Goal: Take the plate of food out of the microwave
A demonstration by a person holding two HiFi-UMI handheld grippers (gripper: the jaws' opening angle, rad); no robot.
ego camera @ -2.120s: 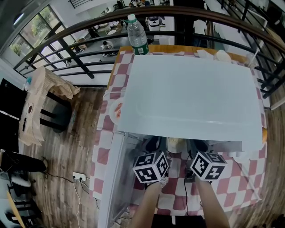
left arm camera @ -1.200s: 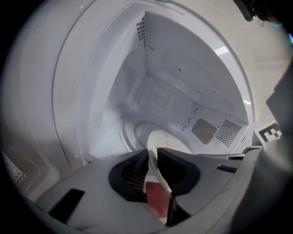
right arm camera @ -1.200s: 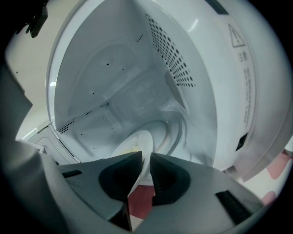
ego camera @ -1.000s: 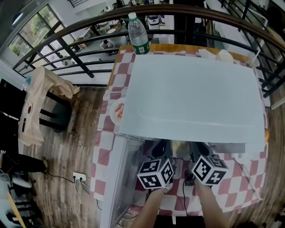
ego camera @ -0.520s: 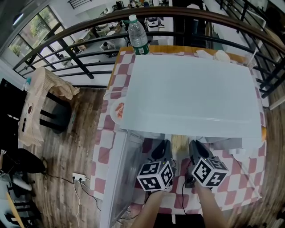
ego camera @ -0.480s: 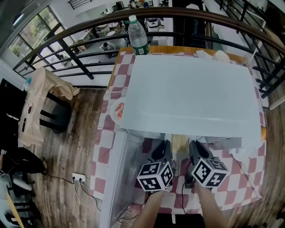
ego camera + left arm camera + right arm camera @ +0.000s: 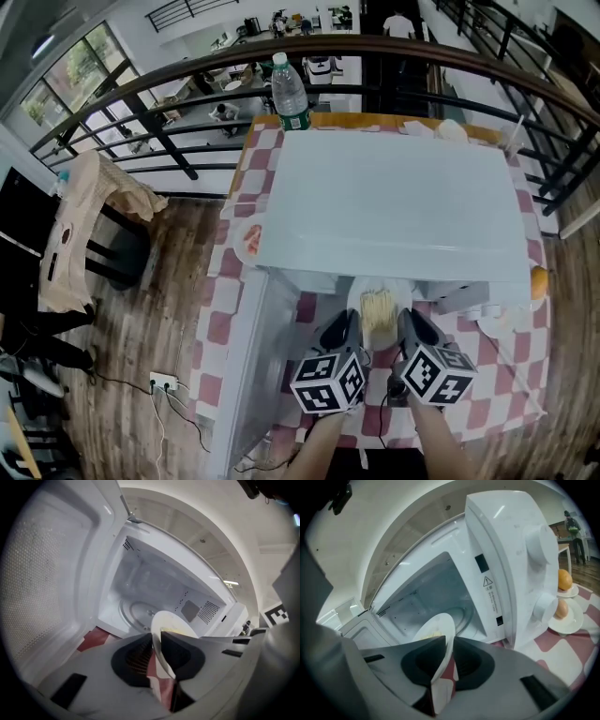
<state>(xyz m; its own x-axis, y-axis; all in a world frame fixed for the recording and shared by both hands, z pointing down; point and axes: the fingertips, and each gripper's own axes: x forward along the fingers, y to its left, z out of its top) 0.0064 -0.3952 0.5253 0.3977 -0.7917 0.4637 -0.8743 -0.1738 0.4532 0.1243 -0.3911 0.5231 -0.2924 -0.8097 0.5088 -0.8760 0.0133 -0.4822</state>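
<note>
Glossy white microwave [image 7: 394, 206], smooth plate [image 7: 360, 292], wooden plank floor [image 7: 141, 309]

Table [image 7: 217, 330] with a red and white checked cloth, big white microwave [image 7: 394, 202] in the middle, water bottle [image 7: 290, 89] at the far edge, 1 plate [image 7: 249, 241] at the left, 2 small plates [image 7: 569, 623] with round fruit [image 7: 565, 579] at the right

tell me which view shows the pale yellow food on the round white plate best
The head view: it looks down onto the round white plate, so the whole pile of pale yellow food shows. The left and right gripper views each see the plate nearly edge-on between the jaws, with only a yellow sliver of food.
</note>
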